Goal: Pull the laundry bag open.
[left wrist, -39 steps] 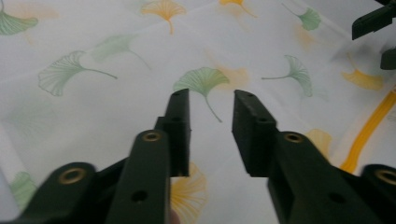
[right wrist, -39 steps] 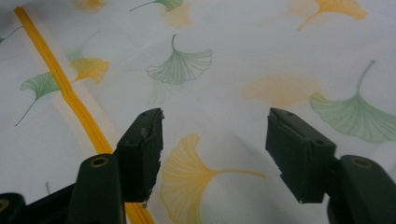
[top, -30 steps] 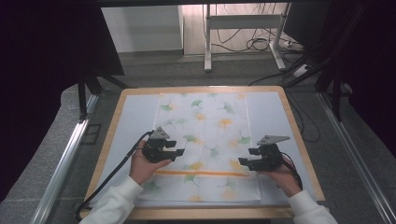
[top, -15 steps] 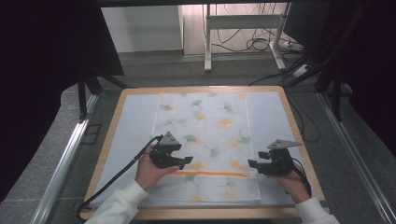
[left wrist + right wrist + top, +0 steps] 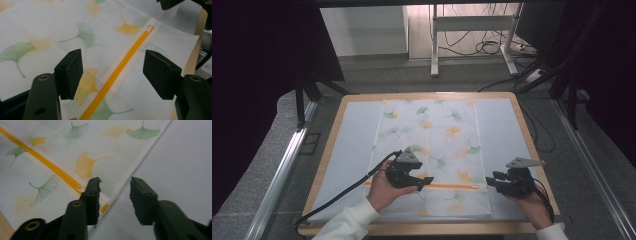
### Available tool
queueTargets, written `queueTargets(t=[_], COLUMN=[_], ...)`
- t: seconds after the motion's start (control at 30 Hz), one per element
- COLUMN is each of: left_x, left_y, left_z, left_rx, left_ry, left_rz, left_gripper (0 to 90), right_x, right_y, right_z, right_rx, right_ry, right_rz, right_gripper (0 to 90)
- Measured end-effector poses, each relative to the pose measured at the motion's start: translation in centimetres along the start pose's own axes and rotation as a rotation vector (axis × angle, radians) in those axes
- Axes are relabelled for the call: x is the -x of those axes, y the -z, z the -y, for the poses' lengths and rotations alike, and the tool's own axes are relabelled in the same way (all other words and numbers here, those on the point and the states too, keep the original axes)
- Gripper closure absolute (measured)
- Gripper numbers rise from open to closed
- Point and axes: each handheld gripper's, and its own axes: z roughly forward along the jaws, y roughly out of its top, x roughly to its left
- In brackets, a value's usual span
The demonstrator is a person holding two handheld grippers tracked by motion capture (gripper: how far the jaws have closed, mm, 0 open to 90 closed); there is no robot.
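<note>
Here, left gripper (image 5: pixel 112 75) with jaws wide apart, straddling the orange zipper (image 5: pixel 117 72) of a white bag (image 5: pixel 50 30) printed with green and yellow leaves; nothing clamped between the jaws. Seen from above, left gripper (image 5: pixel 424 181) over the zipper (image 5: pixel 452 186) near the middle of the bag's near portion, held by the left hand (image 5: pixel 384 190), black cable (image 5: pixel 342 192) trailing off toward the near left corner of the table (image 5: pixel 517 112).

Right gripper (image 5: pixel 115 195) likewise parted, empty, jaws poised over the bag's right edge (image 5: pixel 130 173), one jaw above the zipper's end (image 5: pixel 105 207), the other above the bare grey mat (image 5: pixel 180 160). From above, right gripper (image 5: pixel 490 181) just beside the bag's right edge near the near right corner of the table, right hand (image 5: pixel 532 202) behind it.

Bag (image 5: pixel 432 130) flat on the mat (image 5: pixel 347 145), centred between the left and right edges of the table, zipper running crosswise close to the near edge, pull tab (image 5: pixel 149 29) at the right end.
</note>
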Motion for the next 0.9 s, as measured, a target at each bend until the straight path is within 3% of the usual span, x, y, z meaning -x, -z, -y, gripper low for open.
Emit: queueTargets(t=[0.03, 0.07, 0.13, 0.17, 0.27, 0.3, 0.4, 0.43, 0.53, 0.6, 0.63, 0.7, 0.73, 0.83, 0.9], left_x=[0.4, 0.4, 1.2, 1.8, 2.4, 2.8, 3.3, 3.5, 3.7, 3.8, 3.7, 3.7, 3.9, 4.1, 4.3], left_y=[-0.3, -0.3, -0.8, -1.4, -2.1, -2.6, -3.2, -3.7, -4.5, -4.6, -5.1, -5.3, -5.8, -6.5, -7.2], left_z=[-0.2, -0.2, -0.6, -0.9, -1.2, -1.5, -1.7, -1.9, -2.3, -2.5, -2.7, -2.9, -3.2, -3.6, -3.9], left_rx=[-0.006, -0.006, -0.021, -0.024, -0.033, -0.045, -0.051, -0.037, -0.063, -0.051, -0.04, -0.069, -0.086, -0.07, -0.109], left_ry=[-0.031, -0.031, -0.049, -0.052, -0.066, -0.059, -0.086, -0.045, -0.081, -0.068, -0.019, -0.017, -0.042, -0.003, -0.039], left_rz=[-0.022, -0.022, 0.002, 0.029, 0.041, 0.07, 0.054, 0.094, 0.066, 0.08, 0.132, 0.128, 0.095, 0.131, 0.096], left_gripper=[33.2, 33.5, 33.2, 33.6, 35.1, 35.3, 35.7, 35.9, 37.8, 40.2, 41.0, 42.3, 43.1, 45.3, 45.4], right_x=[0.0, 0.0, 0.1, 0.2, 0.1, 0.1, 0.2, 0.3, 0.3, 0.2, 0.2, 0.3, 0.4, 0.7, 0.9], right_y=[0.2, 0.2, 0.5, 0.6, 0.6, 0.6, 0.5, 0.4, -0.2, -0.4, -0.5, -0.7, -0.9, -1.7, -2.3], right_z=[0.1, 0.1, 0.4, 0.4, 0.6, 0.6, 0.6, 0.5, 0.3, 0.2, 0.1, -0.1, -0.2, -0.7, -1.1], right_rx=[0.007, 0.007, 0.008, 0.005, -0.01, -0.013, -0.016, -0.02, -0.032, -0.037, -0.036, -0.034, -0.033, -0.044, -0.06], right_ry=[-0.001, -0.001, -0.007, -0.005, 0.01, 0.011, 0.007, 0.006, 0.012, 0.019, 0.023, 0.025, 0.025, 0.028, 0.032], right_rz=[0.002, 0.002, -0.013, -0.021, -0.04, -0.041, -0.045, -0.046, -0.047, -0.049, -0.049, -0.051, -0.054, -0.06, -0.062], right_gripper=[68.1, 68.1, 78.6, 81.3, 86.9, 87.7, 88.9, 89.0, 89.1, 89.1, 89.0, 89.0, 89.0, 89.0, 89.0])
